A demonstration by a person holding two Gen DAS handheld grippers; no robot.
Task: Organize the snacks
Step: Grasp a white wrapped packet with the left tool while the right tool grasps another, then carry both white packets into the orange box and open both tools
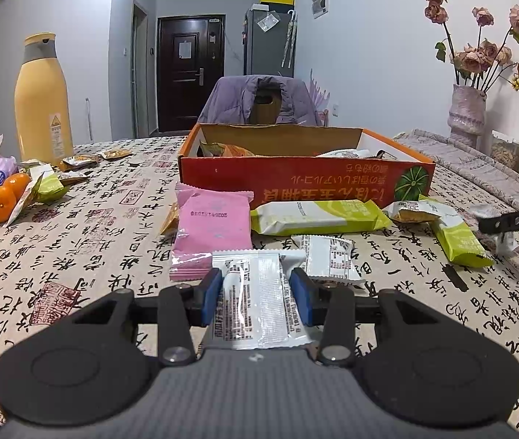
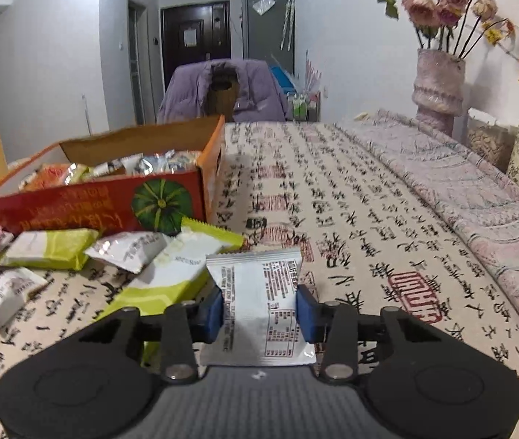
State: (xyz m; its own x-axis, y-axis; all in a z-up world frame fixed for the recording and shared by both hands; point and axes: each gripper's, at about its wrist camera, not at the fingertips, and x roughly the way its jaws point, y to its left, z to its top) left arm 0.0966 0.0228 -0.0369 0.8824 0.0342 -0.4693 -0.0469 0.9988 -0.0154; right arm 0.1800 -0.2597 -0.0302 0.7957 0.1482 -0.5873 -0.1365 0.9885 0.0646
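Left packet: my left gripper (image 1: 257, 294) clamped a white snack packet (image 1: 259, 303), its long axis running along my fingers.
Right packet: my right gripper (image 2: 259, 314) pinched another white packet (image 2: 259, 300), long axis pointing forward, over the tablecloth (image 2: 369, 219).
Around: orange box (image 1: 296, 179) ahead; pink packet (image 1: 212, 226) and green packets (image 1: 318, 217) lay before it.

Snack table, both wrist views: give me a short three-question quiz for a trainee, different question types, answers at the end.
1. True or false: the orange cardboard box already holds snacks.
2. What is the left gripper shut on? A) pink packet B) white printed snack packet C) mandarin
3. Fill in: the right gripper grips a white ____ beside the lime-green and white wrapper.

Key: 1 true. 2 B, the white printed snack packet. 3 sachet.
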